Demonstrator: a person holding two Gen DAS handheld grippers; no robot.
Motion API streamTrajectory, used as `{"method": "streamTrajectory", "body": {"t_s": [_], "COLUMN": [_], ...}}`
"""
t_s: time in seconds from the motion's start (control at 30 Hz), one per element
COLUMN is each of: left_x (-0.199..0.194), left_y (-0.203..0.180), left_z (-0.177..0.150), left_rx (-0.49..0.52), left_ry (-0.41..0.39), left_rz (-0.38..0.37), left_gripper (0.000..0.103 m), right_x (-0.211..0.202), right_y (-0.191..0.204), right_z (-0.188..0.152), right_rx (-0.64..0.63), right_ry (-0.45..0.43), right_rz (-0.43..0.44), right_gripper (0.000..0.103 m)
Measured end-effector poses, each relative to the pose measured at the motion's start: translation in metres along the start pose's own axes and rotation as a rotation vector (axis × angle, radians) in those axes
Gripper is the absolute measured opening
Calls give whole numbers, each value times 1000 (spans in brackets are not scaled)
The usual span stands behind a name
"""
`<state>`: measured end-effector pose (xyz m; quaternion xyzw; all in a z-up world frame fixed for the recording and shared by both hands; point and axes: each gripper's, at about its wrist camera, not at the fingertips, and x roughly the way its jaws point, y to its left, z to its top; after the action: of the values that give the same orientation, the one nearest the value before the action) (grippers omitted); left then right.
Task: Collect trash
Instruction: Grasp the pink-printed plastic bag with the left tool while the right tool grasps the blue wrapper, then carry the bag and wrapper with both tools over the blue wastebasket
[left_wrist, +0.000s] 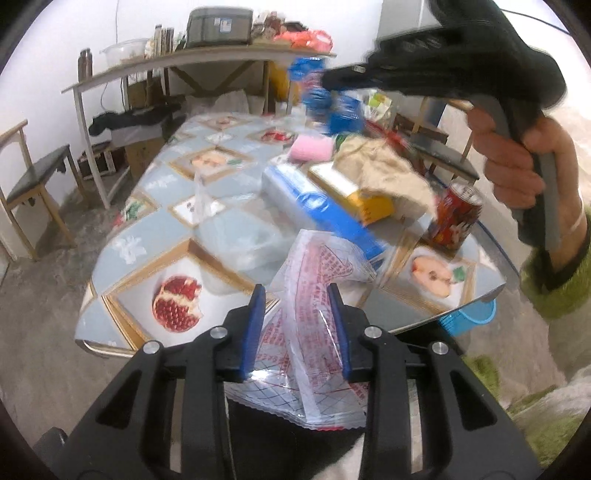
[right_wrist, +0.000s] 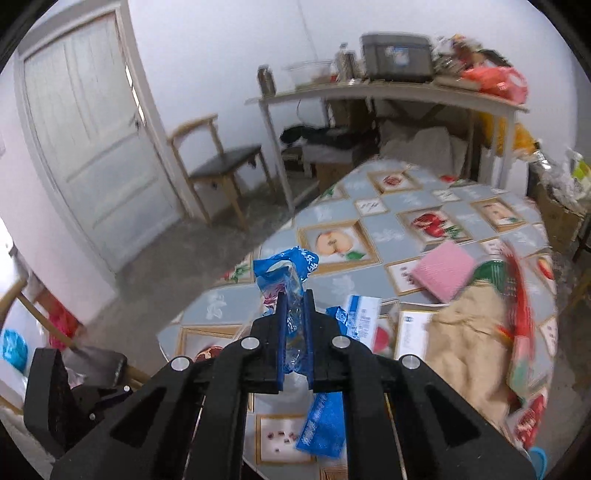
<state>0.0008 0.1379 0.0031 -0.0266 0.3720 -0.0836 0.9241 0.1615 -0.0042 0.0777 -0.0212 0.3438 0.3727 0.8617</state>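
My left gripper (left_wrist: 297, 295) sits low over the near edge of the table (left_wrist: 147, 229), shut on a clear plastic bag with red print (left_wrist: 317, 266). The bag runs up between the blue pads and hangs below them. My right gripper (right_wrist: 295, 295) is shut on a crumpled blue and clear wrapper (right_wrist: 286, 264), whose end sticks out past the fingertips. More blue wrapper (right_wrist: 321, 424) hangs under the jaws. In the left wrist view the right gripper (left_wrist: 328, 83) is blurred above the far side of the table, with the blue wrapper (left_wrist: 336, 107) dangling from it and a hand (left_wrist: 517, 166) on its grip.
On the fruit-patterned tablecloth lie a red can (left_wrist: 458, 218), a blue box (left_wrist: 317, 206), a yellow box (left_wrist: 365, 206), a beige cloth (left_wrist: 384, 166), a pink pad (left_wrist: 310, 149) and a loose clear bag (left_wrist: 240, 236). A blue basket (left_wrist: 469, 319) stands below the table edge. Chair (right_wrist: 221, 162) and door (right_wrist: 85, 140) stand at left.
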Motion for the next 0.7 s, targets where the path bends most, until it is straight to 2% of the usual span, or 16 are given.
{"method": "streamTrajectory", "body": {"t_s": [0.17, 0.27, 0.33, 0.4, 0.47, 0.53, 0.6, 0.63, 0.7], "left_x": [-18, -20, -19, -15, -5, 6, 28, 43, 68], "left_y": [-40, -74, -106, -138, -174, -207, -249, -273, -310], "left_z": [23, 41, 58, 73, 89, 103, 119, 126, 131], "left_rx": [69, 119, 167, 209, 246, 264, 266, 264, 279], "left_ry": [-79, -114, -132, -133, -115, -86, -17, 30, 91], "left_rz": [-70, -167, -257, -341, -426, -475, -505, -545, -551], "left_gripper": [32, 32, 32, 32, 32, 32, 32, 32, 32], "right_x": [-83, -140, -179, -221, -254, -282, -301, -310, -318], "right_y": [-28, -53, -70, -89, -108, -131, -156, -171, -203], "right_z": [-21, -40, -57, -81, -106, -136, -167, -190, -234], "right_rx": [62, 115, 155, 210, 272, 365, 471, 546, 698], "right_ry": [-123, -198, -245, -292, -324, -349, -359, -359, -338], "right_rz": [-69, -158, -228, -330, -421, -500, -563, -595, -636], "right_gripper": [8, 8, 8, 8, 8, 9, 8, 8, 8]}}
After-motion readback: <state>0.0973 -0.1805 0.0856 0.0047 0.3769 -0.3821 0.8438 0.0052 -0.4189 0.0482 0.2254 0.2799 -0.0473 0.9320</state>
